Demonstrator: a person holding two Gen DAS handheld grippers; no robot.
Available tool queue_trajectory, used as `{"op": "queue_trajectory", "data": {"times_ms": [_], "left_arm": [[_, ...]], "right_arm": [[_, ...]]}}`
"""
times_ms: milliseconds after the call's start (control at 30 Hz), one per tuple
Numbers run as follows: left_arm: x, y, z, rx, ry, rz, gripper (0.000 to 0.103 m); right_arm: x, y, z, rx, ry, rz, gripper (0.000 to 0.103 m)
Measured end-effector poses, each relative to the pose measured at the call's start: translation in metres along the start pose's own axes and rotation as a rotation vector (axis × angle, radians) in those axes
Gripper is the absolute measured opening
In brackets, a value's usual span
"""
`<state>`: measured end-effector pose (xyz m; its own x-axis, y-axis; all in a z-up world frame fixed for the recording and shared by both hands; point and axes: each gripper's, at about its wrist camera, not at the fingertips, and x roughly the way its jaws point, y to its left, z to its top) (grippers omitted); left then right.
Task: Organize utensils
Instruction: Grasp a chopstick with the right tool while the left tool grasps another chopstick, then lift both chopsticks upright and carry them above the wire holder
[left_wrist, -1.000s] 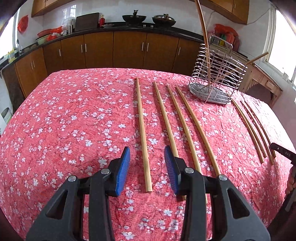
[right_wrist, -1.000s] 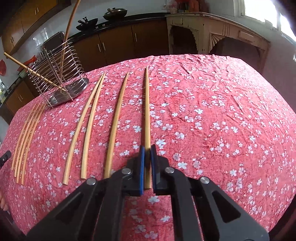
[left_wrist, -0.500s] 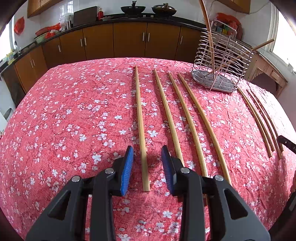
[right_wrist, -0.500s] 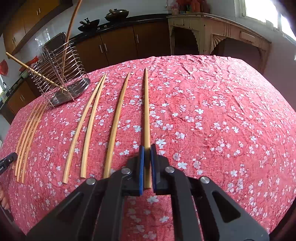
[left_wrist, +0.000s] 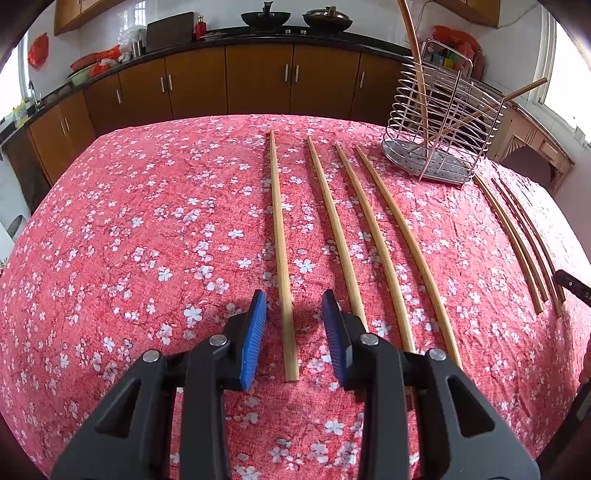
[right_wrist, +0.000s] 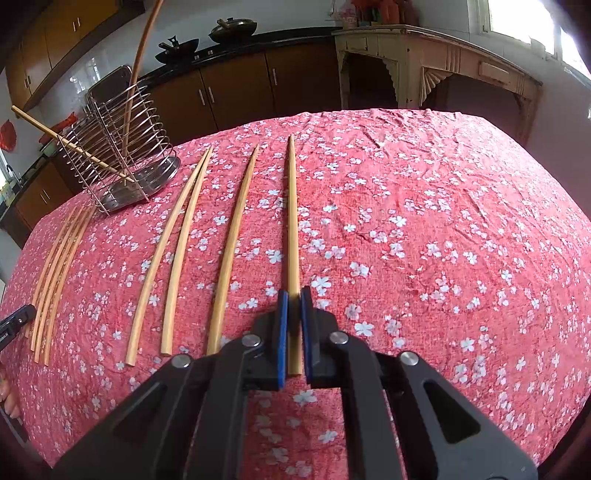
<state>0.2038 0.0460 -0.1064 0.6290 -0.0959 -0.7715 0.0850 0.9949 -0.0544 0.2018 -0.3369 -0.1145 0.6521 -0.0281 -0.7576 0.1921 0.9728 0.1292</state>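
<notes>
Four pale wooden chopsticks lie side by side on the red flowered tablecloth (left_wrist: 147, 240) in the left wrist view. My left gripper (left_wrist: 292, 299) is open astride the near end of the leftmost chopstick (left_wrist: 277, 221), its blue pads standing clear of it on both sides. In the right wrist view another four chopsticks lie in a row. My right gripper (right_wrist: 294, 295) is shut on the near end of the rightmost chopstick (right_wrist: 292, 206), which lies along the cloth. A wire utensil rack (left_wrist: 439, 129) (right_wrist: 118, 155) at the back holds two sticks.
A bundle of thin chopsticks (left_wrist: 517, 236) (right_wrist: 59, 266) lies in front of the rack, between the two rows. Brown kitchen cabinets (left_wrist: 258, 81) and a worktop with pans run behind the table. A cream wooden side table (right_wrist: 424, 62) stands at the back right.
My left gripper has moved forward along the leftmost chopstick and its jaws have narrowed around it. The right gripper has kept still, shut on its chopstick.
</notes>
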Motion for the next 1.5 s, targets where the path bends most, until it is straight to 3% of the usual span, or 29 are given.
{"op": "queue_trajectory", "data": {"times_ms": [267, 333, 433, 667, 800, 1100, 1500], "left_arm": [[-0.001, -0.007, -0.002, 0.053, 0.008, 0.053, 0.03], [-0.002, -0.006, -0.004, 0.053, 0.007, 0.059, 0.024], [-0.004, -0.003, -0.006, 0.03, 0.005, 0.072, 0.008], [-0.007, -0.002, -0.008, 0.028, 0.005, 0.067, 0.007], [-0.017, 0.005, -0.009, 0.006, -0.004, 0.051, 0.007], [-0.064, 0.015, 0.004, 0.013, -0.126, 0.041, 0.007], [-0.134, 0.028, 0.059, -0.092, -0.432, 0.031, 0.007]], "right_arm": [[-0.002, 0.013, -0.004, -0.058, 0.003, -0.051, 0.008], [-0.003, 0.012, -0.004, -0.054, 0.001, -0.045, 0.008], [-0.004, 0.012, -0.007, -0.057, 0.0, -0.029, 0.008], [-0.009, 0.001, -0.008, -0.016, -0.014, 0.002, 0.008], [-0.029, -0.006, -0.007, -0.001, -0.073, 0.014, 0.008], [-0.076, -0.012, 0.009, 0.013, -0.209, 0.03, 0.008], [-0.147, -0.003, 0.051, 0.025, -0.528, 0.061, 0.008]]}}
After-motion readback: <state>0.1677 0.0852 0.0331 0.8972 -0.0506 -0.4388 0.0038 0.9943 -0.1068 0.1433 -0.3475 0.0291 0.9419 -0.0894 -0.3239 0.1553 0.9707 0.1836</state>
